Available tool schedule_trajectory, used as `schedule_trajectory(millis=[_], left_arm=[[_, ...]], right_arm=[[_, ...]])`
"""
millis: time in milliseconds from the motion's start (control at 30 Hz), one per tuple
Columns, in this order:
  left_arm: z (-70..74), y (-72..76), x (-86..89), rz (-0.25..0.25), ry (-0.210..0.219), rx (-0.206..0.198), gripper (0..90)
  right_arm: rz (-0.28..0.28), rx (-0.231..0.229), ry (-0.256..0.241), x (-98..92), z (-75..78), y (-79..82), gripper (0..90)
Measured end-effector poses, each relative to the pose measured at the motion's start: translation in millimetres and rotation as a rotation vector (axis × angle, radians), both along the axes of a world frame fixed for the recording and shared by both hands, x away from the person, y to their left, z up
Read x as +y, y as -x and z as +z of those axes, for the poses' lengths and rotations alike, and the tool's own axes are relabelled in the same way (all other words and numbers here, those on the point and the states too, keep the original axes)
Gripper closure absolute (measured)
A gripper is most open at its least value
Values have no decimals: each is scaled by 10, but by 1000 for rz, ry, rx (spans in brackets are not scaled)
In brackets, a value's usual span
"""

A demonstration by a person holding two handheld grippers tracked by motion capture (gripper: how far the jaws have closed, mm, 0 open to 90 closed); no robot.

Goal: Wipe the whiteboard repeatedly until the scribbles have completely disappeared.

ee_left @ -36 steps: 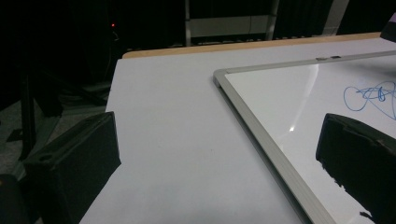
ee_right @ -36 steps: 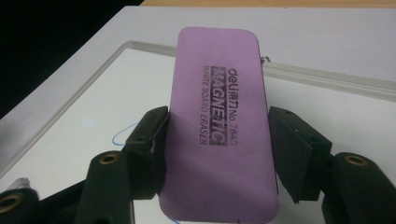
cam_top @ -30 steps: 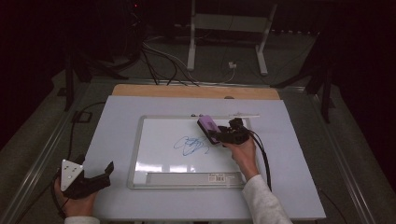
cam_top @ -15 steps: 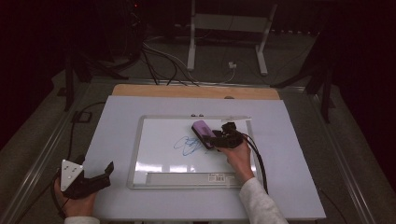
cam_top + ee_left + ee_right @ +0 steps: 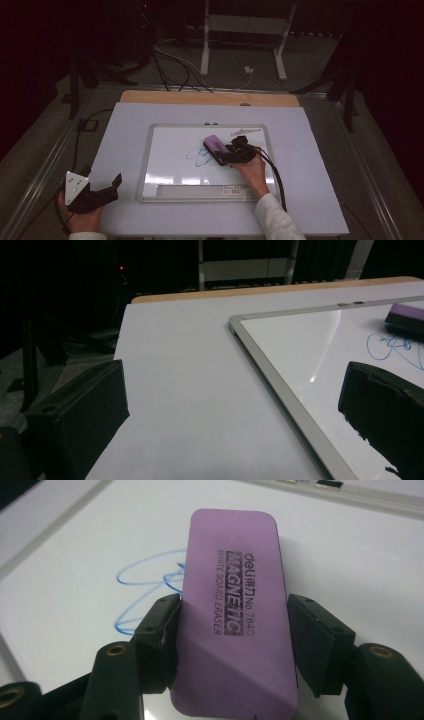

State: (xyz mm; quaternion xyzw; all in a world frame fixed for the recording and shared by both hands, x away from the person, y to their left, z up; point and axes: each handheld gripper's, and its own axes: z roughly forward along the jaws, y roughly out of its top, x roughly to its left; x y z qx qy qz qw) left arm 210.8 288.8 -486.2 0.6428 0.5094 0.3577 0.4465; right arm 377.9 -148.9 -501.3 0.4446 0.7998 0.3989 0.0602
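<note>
Eraser [image 5: 235,620] first: a purple magnetic whiteboard eraser, clamped across its width between the two jaws of the right tongs [image 5: 232,635], its long axis running straight out ahead of them. From above, it sits over the middle of the whiteboard [image 5: 165,165], low over the surface, though whether it touches cannot be told. A blue scribble [image 5: 199,155] lies just beside it, toward the board's left edge; in the right gripper view the loops of ink run out from under the eraser's left side. So the mark to be cleared is to the left of the tongs, and a sideways sweep across the eraser's short axis looks like the likely way to clear it. The right hand [image 5: 254,172] is plainly the nearer one. A pen-like thing [image 5: 246,131] rests near the board's far edge. The left tongs [image 5: 92,192] rest at the desk's near left corner, jaws wide apart and holding nothing, well away from the board's frame.
</note>
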Motion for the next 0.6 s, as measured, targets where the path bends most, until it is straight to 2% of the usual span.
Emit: schedule_trajectory(millis=[167, 267, 367, 533, 600], left_arm=[[0, 0, -3, 0, 0, 0, 5], [-2, 0, -3, 0, 1, 1, 5], [-4, -3, -3, 1, 0, 3, 4], [-5, -4, -7, 0, -1, 4, 4], [-4, -3, -1, 1, 0, 3, 4]], right_arm=[[1, -7, 9, 13, -1, 11, 403], [17, 16, -7, 15, -19, -6, 332], [7, -3, -8, 21, -10, -16, 300], [-2, -6, -2, 74, -1, -74, 298], [5, -5, 9, 109, -17, -83, 332]])
